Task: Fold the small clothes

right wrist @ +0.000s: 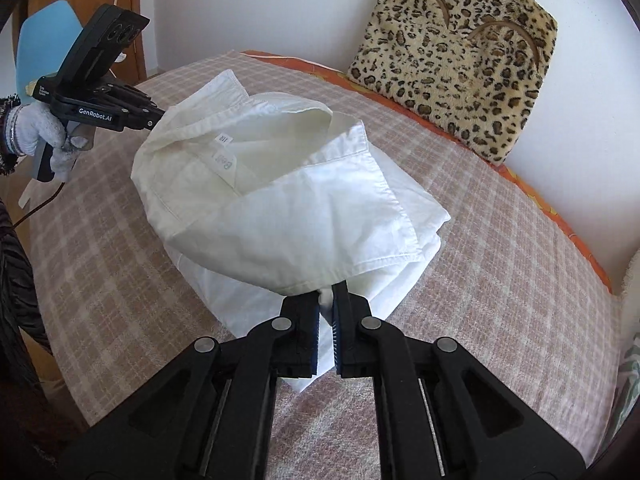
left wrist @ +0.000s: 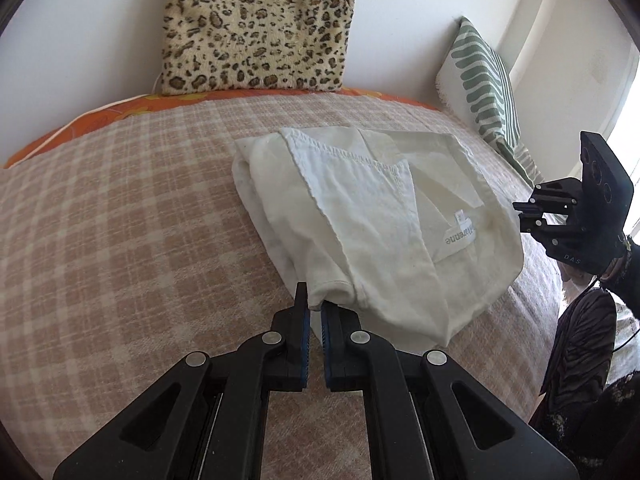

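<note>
Both the left gripper and right gripper were clamped on the white shirt, which lay half-folded mid-bed, below the leopard cushion.

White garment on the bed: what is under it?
The white garment, pinched by the left gripper and right gripper, lies on the checked blanket. Anything beneath its folded layers is hidden.

You are working over a bed with a beige-and-pink checked woven blanket, against a white wall. A furry leopard-print cushion and a green-and-white striped pillow lean there; daylight enters from a bright window.
</note>
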Action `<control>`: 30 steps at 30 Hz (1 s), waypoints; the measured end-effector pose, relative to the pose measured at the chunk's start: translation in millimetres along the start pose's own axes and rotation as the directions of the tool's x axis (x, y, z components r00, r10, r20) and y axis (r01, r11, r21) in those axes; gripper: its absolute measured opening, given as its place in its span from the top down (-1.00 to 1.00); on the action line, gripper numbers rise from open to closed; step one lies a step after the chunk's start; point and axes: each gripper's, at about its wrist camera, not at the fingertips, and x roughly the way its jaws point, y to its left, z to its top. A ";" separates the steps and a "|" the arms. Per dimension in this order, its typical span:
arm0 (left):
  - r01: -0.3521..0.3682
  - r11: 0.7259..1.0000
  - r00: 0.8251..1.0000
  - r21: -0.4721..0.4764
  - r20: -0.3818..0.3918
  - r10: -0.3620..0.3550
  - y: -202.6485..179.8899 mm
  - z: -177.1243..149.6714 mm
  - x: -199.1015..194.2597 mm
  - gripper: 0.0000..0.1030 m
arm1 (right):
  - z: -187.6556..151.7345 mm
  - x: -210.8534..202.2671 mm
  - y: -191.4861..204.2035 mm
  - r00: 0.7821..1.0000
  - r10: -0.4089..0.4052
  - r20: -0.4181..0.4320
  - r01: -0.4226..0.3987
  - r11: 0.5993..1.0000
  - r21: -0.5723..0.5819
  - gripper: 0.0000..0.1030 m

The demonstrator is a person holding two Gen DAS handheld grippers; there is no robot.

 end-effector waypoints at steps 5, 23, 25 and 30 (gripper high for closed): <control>-0.007 1.000 1.000 0.012 0.013 0.007 -2.5 -3.2 -20.5 0.93 | -15.6 -21.2 -8.5 0.999 0.017 -0.034 -0.017 1.000 -0.008 0.87; 0.021 0.998 0.999 -0.067 0.049 -0.018 -13.0 29.3 -12.3 0.89 | -32.1 28.7 -84.7 0.941 0.337 0.008 -0.264 0.721 0.641 0.09; 0.011 0.996 0.999 -0.093 0.038 -0.008 -6.7 27.5 -10.3 0.89 | -32.8 35.3 -80.5 0.939 0.343 0.001 -0.262 0.715 0.648 0.10; 0.059 0.976 0.997 -0.210 -0.026 -0.066 5.7 20.1 6.2 0.73 | -28.3 43.8 -73.5 0.952 0.305 -0.042 -0.210 0.742 0.637 0.76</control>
